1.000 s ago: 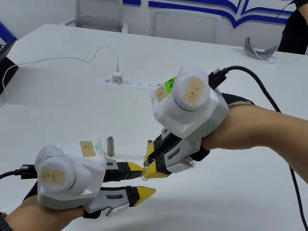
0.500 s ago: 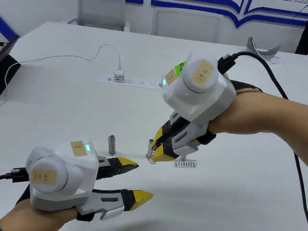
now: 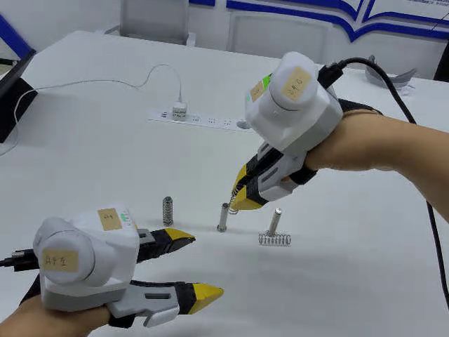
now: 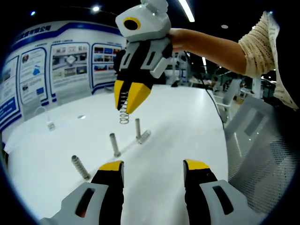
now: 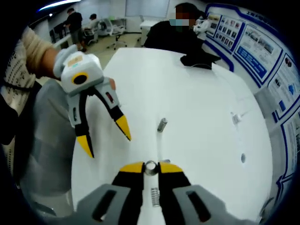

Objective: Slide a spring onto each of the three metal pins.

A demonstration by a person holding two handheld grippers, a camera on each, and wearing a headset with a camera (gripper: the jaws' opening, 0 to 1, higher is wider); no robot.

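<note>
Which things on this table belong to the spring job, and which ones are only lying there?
For the job: spring-fitted pin, middle pin, right pin, loose spring, held spring in the right hand-held gripper.
Lying about: power strip, white charger.

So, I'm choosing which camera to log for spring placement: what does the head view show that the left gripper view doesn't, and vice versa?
Head view adds the white labelled housing of the left gripper. Left gripper view adds ceiling lights and a mesh chair. Shared: the right gripper holding a spring aloft, one sprung pin, two bare pins, a loose spring on the table.
</note>
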